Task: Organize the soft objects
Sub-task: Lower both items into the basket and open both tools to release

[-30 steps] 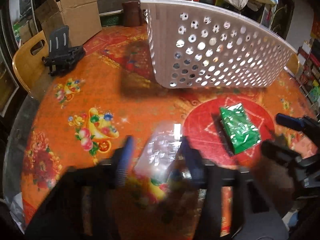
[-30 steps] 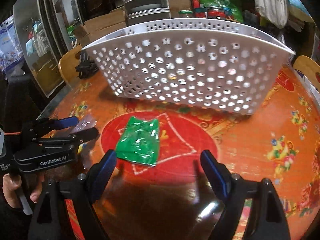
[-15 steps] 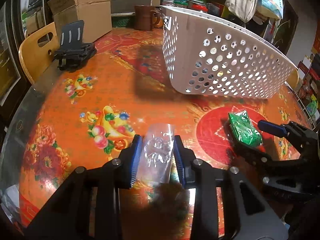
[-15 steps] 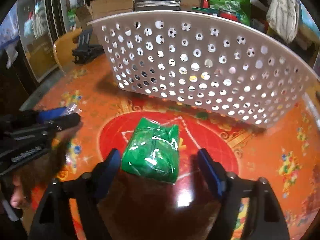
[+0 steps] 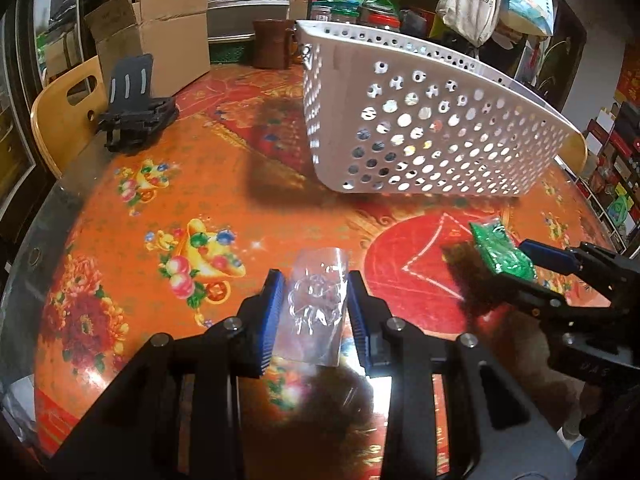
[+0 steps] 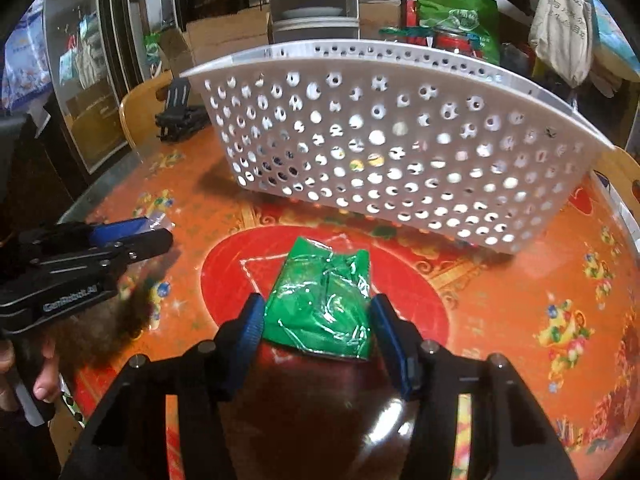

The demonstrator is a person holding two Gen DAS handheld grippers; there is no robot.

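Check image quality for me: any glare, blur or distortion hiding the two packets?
Left wrist view: clear packet sharp between the left tool fingers, glare streaks on it; fisheye curves the basket. Right wrist view: green packet sharp, glints only; tablecloth glare below; left tool softly blurred.

What lies inside the white basket (image 6: 384,152) shows only as tiny bits of colour through its holes, too small to tell. The back end of the green packet (image 6: 320,304) is hidden between the right gripper's fingers (image 6: 250,320). The person's hand (image 6: 24,380) is cut off by the picture's left edge.
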